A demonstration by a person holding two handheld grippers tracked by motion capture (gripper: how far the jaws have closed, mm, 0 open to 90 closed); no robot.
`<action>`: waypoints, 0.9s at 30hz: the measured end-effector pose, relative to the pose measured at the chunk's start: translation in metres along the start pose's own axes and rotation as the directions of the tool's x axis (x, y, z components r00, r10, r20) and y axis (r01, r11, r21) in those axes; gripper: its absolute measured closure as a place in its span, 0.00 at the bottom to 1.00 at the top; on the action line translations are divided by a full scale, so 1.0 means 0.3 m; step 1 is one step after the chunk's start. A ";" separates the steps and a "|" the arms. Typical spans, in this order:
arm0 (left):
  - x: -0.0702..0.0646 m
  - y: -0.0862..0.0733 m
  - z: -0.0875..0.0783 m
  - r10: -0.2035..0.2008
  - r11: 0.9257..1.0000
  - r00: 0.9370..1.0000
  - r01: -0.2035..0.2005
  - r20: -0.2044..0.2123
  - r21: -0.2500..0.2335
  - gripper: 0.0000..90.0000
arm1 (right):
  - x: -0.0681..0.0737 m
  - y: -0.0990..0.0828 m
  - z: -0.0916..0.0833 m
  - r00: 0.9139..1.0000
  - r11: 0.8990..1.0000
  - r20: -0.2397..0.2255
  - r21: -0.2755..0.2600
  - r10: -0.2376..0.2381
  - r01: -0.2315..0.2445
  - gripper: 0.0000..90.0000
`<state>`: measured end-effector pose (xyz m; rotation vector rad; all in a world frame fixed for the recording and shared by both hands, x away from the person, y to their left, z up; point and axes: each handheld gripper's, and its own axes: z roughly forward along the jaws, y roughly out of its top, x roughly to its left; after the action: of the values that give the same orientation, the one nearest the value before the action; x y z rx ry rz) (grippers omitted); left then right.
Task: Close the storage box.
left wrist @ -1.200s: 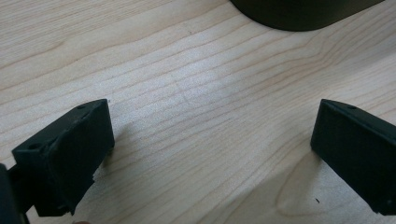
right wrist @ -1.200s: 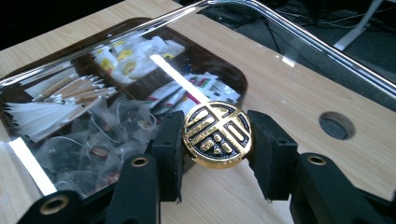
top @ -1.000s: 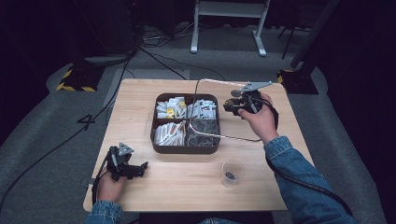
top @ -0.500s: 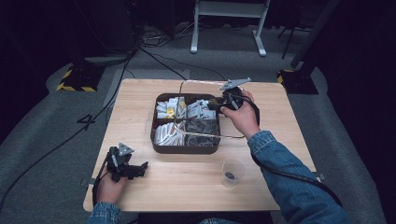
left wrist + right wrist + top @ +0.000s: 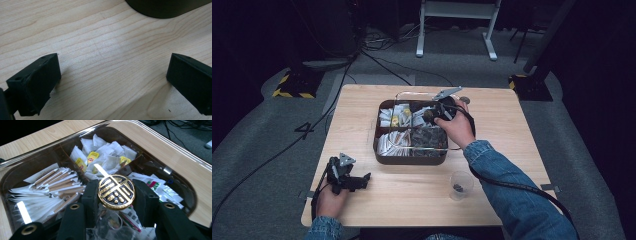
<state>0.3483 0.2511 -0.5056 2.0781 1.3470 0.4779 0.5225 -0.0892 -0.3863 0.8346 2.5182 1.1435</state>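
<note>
Right tongs (image 5: 116,192) pinching a gold knob (image 5: 116,192) of a clear lid (image 5: 175,150); tray (image 5: 57,157) contents below partly hidden behind them. Left tongs (image 5: 112,82) spread, table (image 5: 105,50) bare between, dark object's (image 5: 165,7) edge cut off ahead.

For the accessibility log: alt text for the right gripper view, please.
The right gripper clamps a round gold-and-black knob on a clear lid over a dark divided tray holding tea bags and paper-wrapped sticks.

A round gold and black knob (image 5: 116,191) sits on top of a clear see-through lid (image 5: 160,147). The lid covers a brown box (image 5: 384,155) with four parts, full of white packets and little sticks. The box stands in the middle of the table.
</note>
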 end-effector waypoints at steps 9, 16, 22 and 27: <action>0.000 0.000 0.000 -0.003 1.000 1.000 0.003 0.001 -0.001 0.00 | 0.029 -0.001 0.075 1.000 1.000 -0.012 0.009 0.006 -0.006 0.65; 0.000 0.000 0.000 -0.003 1.000 1.000 0.003 0.000 0.001 0.00 | 0.049 0.002 0.117 0.999 1.000 -0.041 0.009 0.012 -0.011 0.65; 0.000 0.000 0.000 -0.003 1.000 1.000 0.003 0.000 0.001 0.00 | 0.065 0.001 0.144 0.998 1.000 -0.060 0.012 0.020 -0.020 0.65; 0.000 0.000 0.000 -0.003 1.000 1.000 0.003 0.000 0.000 0.00 | 0.080 0.000 0.165 0.998 1.000 -0.063 0.021 0.001 0.001 0.65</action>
<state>0.3483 0.2509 -0.5056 2.0758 1.3502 0.4764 0.5250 -0.0448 -0.4186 0.8163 2.5849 1.1626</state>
